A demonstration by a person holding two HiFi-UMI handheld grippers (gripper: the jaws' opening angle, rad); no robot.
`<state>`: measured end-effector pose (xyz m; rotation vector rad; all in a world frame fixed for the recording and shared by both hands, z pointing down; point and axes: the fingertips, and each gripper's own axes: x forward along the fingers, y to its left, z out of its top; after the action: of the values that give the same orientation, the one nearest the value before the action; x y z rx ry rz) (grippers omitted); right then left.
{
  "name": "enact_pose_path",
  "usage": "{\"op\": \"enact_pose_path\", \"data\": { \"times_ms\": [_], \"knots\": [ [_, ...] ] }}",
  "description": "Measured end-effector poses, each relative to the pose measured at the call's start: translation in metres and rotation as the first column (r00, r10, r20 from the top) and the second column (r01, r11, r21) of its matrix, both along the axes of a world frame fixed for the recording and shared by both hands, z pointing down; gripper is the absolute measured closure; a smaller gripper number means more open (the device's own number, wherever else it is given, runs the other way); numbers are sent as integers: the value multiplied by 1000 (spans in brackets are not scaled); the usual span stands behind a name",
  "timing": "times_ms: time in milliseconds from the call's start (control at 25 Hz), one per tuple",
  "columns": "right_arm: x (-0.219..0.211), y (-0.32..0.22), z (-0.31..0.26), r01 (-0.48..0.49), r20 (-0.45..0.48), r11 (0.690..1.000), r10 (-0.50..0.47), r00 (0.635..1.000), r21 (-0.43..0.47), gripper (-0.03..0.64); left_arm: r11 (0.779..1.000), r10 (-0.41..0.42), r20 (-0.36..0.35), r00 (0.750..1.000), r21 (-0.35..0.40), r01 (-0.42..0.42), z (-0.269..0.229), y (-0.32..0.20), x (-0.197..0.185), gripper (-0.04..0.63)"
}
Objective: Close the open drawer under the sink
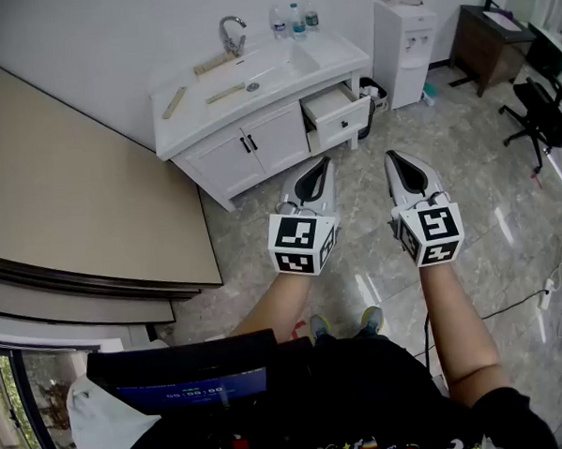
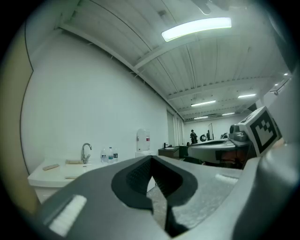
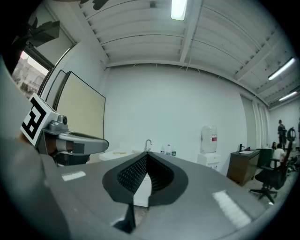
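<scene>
A white sink cabinet [image 1: 258,140] stands against the far wall. Its drawer [image 1: 338,113] at the right end is pulled out, with a black handle on the front. My left gripper [image 1: 324,160] and right gripper [image 1: 392,157] are held side by side over the floor, well short of the cabinet, tips pointing towards it. Both are shut with nothing between the jaws. In the left gripper view the tips [image 2: 151,158] meet in front of the sink top [image 2: 56,174]. The right gripper view shows shut tips [image 3: 146,154] below the faucet [image 3: 148,144].
A water dispenser [image 1: 404,43] stands right of the cabinet, with a black bin [image 1: 376,92] between them. Large beige boards [image 1: 73,202] lean at the left. A dark desk [image 1: 487,39] and office chair [image 1: 543,111] stand at the right. A cable [image 1: 511,305] crosses the marble floor.
</scene>
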<state>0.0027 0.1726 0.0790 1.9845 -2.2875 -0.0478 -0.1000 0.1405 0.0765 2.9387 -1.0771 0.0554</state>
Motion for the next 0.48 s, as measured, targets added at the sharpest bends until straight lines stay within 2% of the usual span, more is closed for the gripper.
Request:
{"op": "enact_pose_path", "data": {
  "times_ms": [200, 480],
  "knots": [
    [15, -7, 5, 1, -1, 1000, -1, 1000, 2, 595, 1000, -10, -4, 1000, -2, 10, 5, -8, 12, 595],
    [53, -18, 19, 26, 16, 1000, -26, 1000, -6, 594, 999, -32, 6, 999, -18, 32, 17, -20, 48, 595]
  ]
}}
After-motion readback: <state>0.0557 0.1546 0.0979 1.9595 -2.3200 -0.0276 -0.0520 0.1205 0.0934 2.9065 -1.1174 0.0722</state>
